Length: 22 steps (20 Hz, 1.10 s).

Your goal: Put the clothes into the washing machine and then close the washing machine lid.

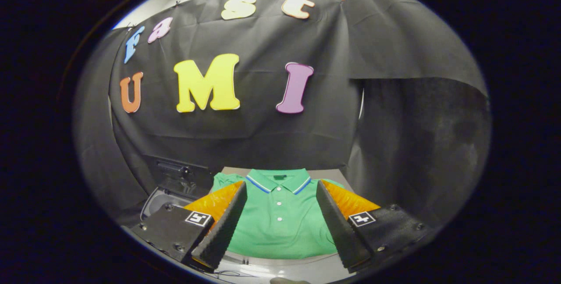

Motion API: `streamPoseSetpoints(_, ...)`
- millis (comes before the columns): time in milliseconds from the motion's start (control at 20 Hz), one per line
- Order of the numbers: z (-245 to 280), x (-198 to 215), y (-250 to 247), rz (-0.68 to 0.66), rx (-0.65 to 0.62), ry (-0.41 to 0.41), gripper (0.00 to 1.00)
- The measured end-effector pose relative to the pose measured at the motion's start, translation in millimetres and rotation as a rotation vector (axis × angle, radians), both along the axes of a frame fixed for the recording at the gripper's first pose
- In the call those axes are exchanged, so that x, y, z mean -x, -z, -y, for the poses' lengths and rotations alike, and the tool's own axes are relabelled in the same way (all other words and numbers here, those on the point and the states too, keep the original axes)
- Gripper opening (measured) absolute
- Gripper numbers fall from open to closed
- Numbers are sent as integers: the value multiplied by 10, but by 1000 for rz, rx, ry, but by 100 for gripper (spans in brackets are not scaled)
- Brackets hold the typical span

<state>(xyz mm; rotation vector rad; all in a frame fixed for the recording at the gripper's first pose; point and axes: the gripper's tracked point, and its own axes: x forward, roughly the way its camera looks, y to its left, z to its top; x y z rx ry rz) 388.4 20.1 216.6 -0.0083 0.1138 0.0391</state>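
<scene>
A: What is lying there?

B: A green polo shirt with a blue and white striped collar and white buttons. It lies flat on a pale grey desk, with its collar at the far end, near the black cloth wall.

A: Where is the tool?

B: The tool hangs above the shirt. Its two fingers are wide apart and hold nothing. The shirt's front, with the buttons, shows in the gap between them.

A: Do the fingers touch the shirt?

B: I cannot tell. They look to be over it, one on each side.

A: And the washer?

B: The dark washing machine with a round opening is beside the shirt, past the left finger. Its black lid stands up, open, against the wall.
</scene>
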Motion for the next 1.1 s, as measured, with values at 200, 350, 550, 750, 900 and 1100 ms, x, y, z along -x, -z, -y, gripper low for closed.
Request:
streamPoseSetpoints(200, -67, -440, 255, -93, 20, -17, 99)
streamPoseSetpoints(350, -81, -690, 551, -187, 36, -16, 99)
streamPoseSetpoints(550, -77, -929, 845, -302, 36, -14, 99)
streamPoseSetpoints(750, -60, -1039, 952, -350, 15, -3, 100)
streamPoseSetpoints(900, -113, -1078, 1068, -419, -8, -10, 100)
streamPoseSetpoints(1100, -131, -1077, 1083, -439, 17, -60, 99)
